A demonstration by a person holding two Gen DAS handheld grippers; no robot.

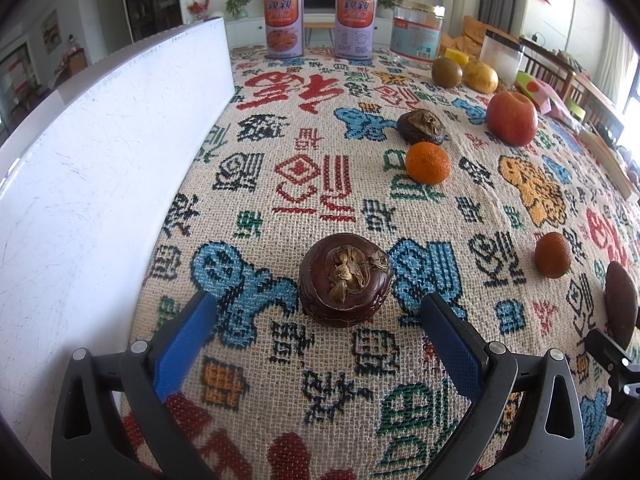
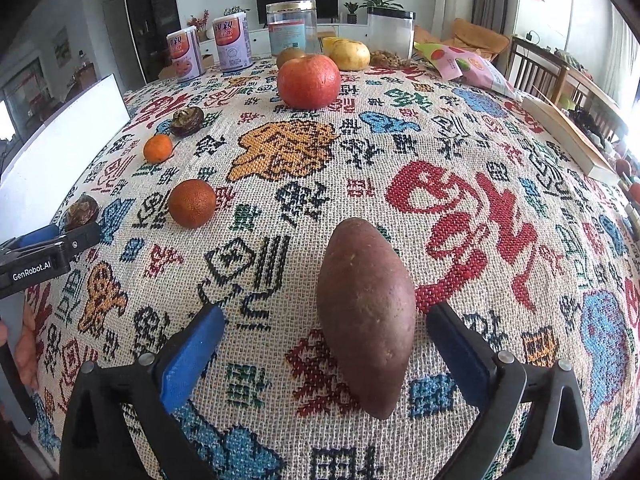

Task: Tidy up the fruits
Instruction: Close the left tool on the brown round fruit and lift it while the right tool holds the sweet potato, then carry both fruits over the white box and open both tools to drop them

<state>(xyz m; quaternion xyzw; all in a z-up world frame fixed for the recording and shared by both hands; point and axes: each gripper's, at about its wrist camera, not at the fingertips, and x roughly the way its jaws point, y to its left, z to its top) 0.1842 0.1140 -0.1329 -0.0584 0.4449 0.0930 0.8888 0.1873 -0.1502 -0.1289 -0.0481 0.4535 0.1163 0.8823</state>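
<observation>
Fruits sit scattered on the patterned cloth (image 2: pixel 280 160) over the desk: a red apple (image 2: pixel 309 81) far off, two small oranges (image 2: pixel 192 203) (image 2: pixel 158 148) to the left, a dark water chestnut (image 1: pixel 345 279) lying between the spread fingers of the left tool (image 1: pixel 316 316), which stands open and grips nothing. Right tool (image 2: pixel 324 332) is wide open too, a purple sweet potato (image 2: pixel 366 312) resting on the cloth between its blue pads, neither pad pressing on it. Along the far edge stand two labelled cans (image 1: pixel 283 26) (image 1: pixel 355 26), lids on, contents hidden, a clear jar (image 2: pixel 292 26) that looks empty, and a clear black-lidded canister (image 2: pixel 391 32) whose contents I can't make out.
</observation>
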